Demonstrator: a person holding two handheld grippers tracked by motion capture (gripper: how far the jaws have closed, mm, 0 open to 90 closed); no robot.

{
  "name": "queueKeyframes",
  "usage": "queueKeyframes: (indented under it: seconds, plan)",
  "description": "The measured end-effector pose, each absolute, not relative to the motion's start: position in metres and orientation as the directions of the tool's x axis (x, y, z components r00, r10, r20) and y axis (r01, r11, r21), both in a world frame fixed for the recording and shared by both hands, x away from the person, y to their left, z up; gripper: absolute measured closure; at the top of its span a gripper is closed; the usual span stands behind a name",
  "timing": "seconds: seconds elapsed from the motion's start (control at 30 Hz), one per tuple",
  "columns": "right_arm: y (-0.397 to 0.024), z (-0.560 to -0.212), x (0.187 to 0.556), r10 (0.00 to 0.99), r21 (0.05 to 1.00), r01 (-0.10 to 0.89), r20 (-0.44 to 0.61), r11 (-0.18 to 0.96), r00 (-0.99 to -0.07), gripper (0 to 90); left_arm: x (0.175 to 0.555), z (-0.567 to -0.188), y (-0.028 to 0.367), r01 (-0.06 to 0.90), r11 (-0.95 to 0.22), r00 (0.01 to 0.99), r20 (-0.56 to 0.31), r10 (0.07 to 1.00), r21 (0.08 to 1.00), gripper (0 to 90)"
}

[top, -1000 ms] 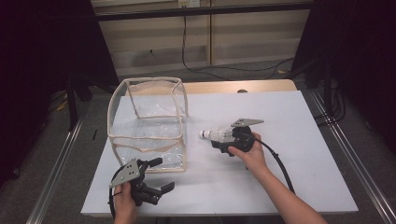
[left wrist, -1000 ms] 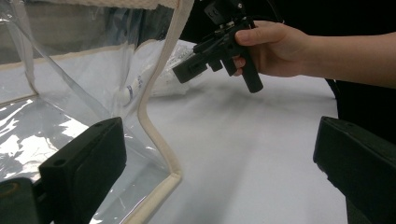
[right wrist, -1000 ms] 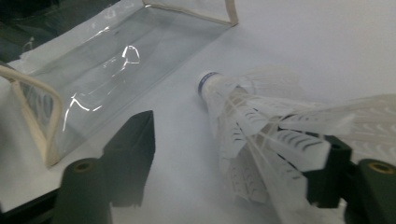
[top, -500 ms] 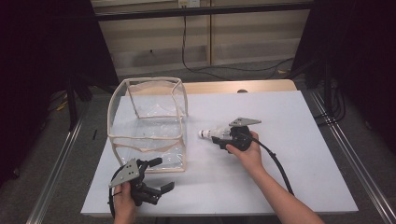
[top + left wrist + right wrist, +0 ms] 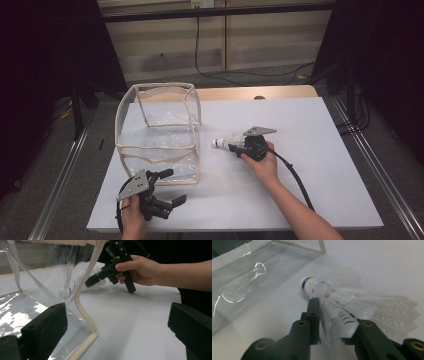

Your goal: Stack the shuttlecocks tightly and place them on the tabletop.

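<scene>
Right gripper view first: the right tool is seen clamped around a shuttlecock, the jaws having just been closing on it, with the feather skirt now squeezed between the black pads. Compared with a second back in the high view, the tool sat wider around the feathers; now they're pinched, so the pick looks done and the next bit is judged to be a lift toward the bag. The hand itself has barely shifted.

The shuttlecock is white, with stiff translucent feathers fanned into a cone and a rounded cork tip ringed by a blue band, pointed at about 10 o'clock in that view. In the high view the shuttlecock is found near the middle of the bench, cork toward 9 o'clock, just beside the bag's right wall.

Further out, a clear plastic bag is stood open as a floppy box, its glossy, crinkled film edged in cream fabric piping that sags and bends at the corners. The bench top is plain matte white.

At 7 o'clock of the high view the left tool is held with its jaws spread wide and nothing between them, close to the bag's front corner, apparently ready to steady it.
</scene>
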State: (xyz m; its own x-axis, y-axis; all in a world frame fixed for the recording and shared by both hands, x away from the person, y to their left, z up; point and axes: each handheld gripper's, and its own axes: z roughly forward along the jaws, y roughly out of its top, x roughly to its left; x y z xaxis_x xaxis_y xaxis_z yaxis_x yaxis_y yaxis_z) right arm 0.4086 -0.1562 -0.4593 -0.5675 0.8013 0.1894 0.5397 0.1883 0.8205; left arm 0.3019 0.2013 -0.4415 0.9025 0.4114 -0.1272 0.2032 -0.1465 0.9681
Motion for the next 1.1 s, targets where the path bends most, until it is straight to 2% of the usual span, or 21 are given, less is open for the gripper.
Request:
queueKeyframes:
  seconds: [0.3, 0.33, 1.1]
  plan:
    - [-0.158, -0.459, 0.410, 0.795, 0.817, 0.543, 0.194, 0.194, -0.574, 81.8, 0.302, -0.442, 0.202, 0.202, -0.150, 0.902, -0.125, 0.413, 0.968, 2.8]
    - [-0.158, -0.459, 0.410, 0.795, 0.817, 0.542, 0.192, 0.196, -0.576, 86.1, 0.302, -0.442, 0.202, 0.203, -0.148, 0.902, -0.126, 0.413, 0.968, 2.8]
    - [-0.169, -0.441, 0.405, 0.745, 0.809, 0.548, 0.228, 0.212, -0.626, 88.1, 0.302, -0.441, 0.202, 0.202, -0.141, 0.901, -0.128, 0.414, 0.969, 2.8]
